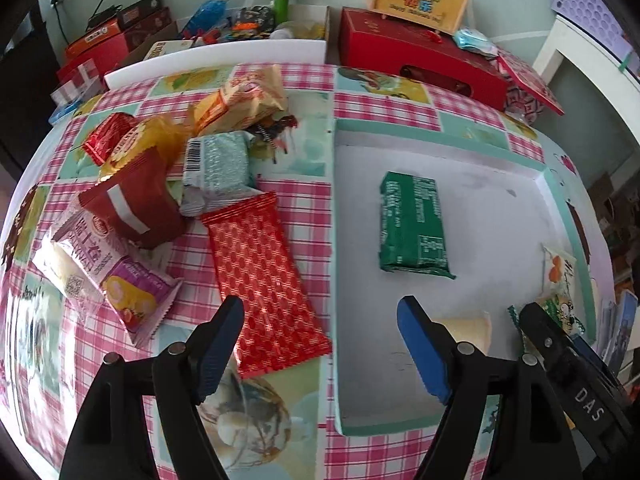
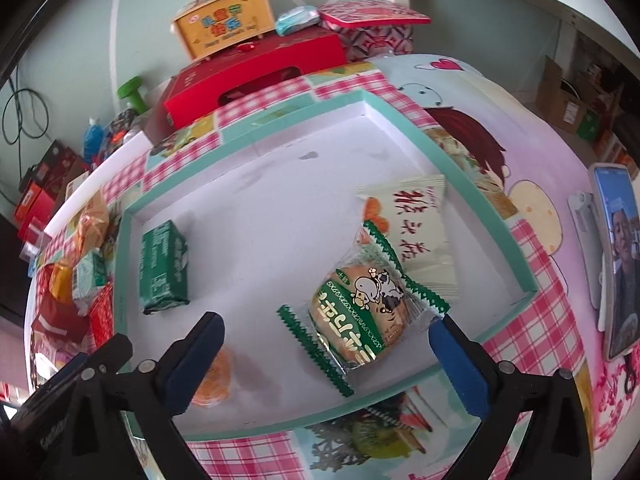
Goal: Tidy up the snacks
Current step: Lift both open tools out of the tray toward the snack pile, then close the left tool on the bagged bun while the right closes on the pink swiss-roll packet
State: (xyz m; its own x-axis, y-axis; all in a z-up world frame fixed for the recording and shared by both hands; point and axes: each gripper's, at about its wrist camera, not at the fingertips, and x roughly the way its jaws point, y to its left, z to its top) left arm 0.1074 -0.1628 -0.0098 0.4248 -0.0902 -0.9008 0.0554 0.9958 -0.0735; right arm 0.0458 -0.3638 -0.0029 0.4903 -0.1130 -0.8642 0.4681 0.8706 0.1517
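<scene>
right tool (image 2: 326, 338) spread over crinkly cow-print packet (image 2: 362, 316).

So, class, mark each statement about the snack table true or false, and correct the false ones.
1. The green packet lies inside the tray. True.
2. The right gripper is shut on the cow-print snack. False: it is open, and the snack lies loose between its fingers.
3. The long red packet lies inside the tray. False: it lies on the tablecloth beside it.
4. The left gripper holds nothing. True.
</scene>
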